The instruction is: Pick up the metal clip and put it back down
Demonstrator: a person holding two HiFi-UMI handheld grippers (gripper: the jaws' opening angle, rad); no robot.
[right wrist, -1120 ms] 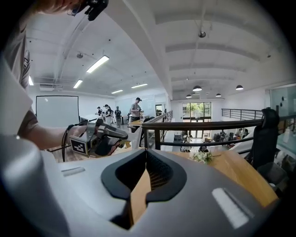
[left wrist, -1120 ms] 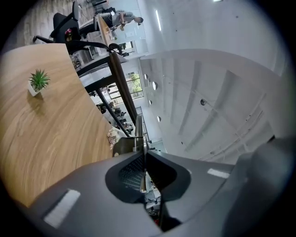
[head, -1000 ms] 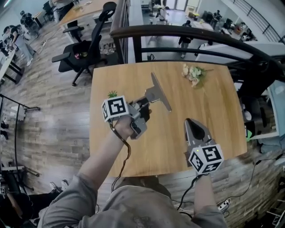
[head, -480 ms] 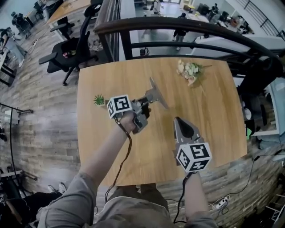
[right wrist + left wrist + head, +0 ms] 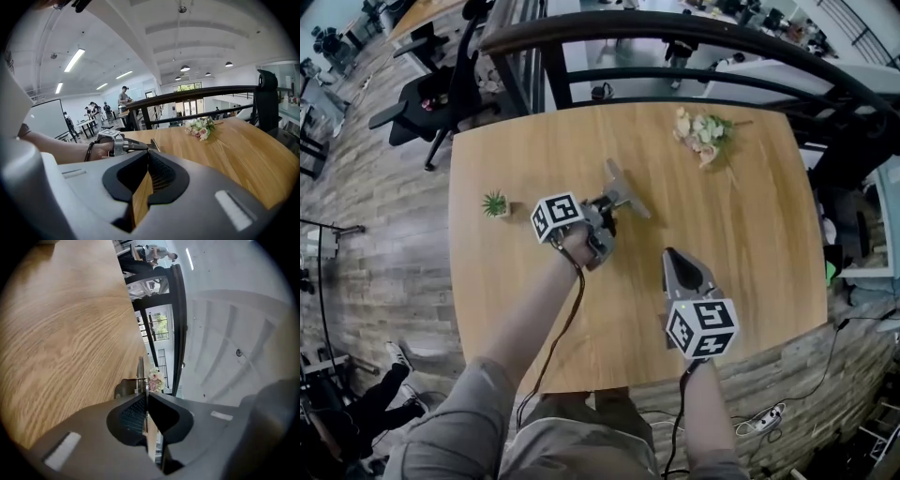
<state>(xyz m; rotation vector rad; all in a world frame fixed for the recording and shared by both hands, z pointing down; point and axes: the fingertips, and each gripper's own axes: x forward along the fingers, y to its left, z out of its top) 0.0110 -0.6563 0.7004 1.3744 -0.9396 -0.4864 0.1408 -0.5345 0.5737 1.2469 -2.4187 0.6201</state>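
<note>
The metal clip is a flat grey plate with a wide handle, held over the middle of the wooden table. My left gripper is shut on its near end. In the left gripper view the clip shows edge-on between the closed pads, with my left gripper rolled on its side. I cannot tell whether the clip's far end touches the tabletop. My right gripper hangs shut and empty to the right and nearer the front edge. From the right gripper view, the right gripper faces the clip.
A bunch of pale flowers lies at the table's far right. A small green plant stands near the left edge. A dark railing runs behind the table, with an office chair beyond the far left corner.
Both grippers have sunk toward the tabletop, the left one carrying the clip down with it. The small plant, earlier behind the left marker cube, now shows clear of it.
</note>
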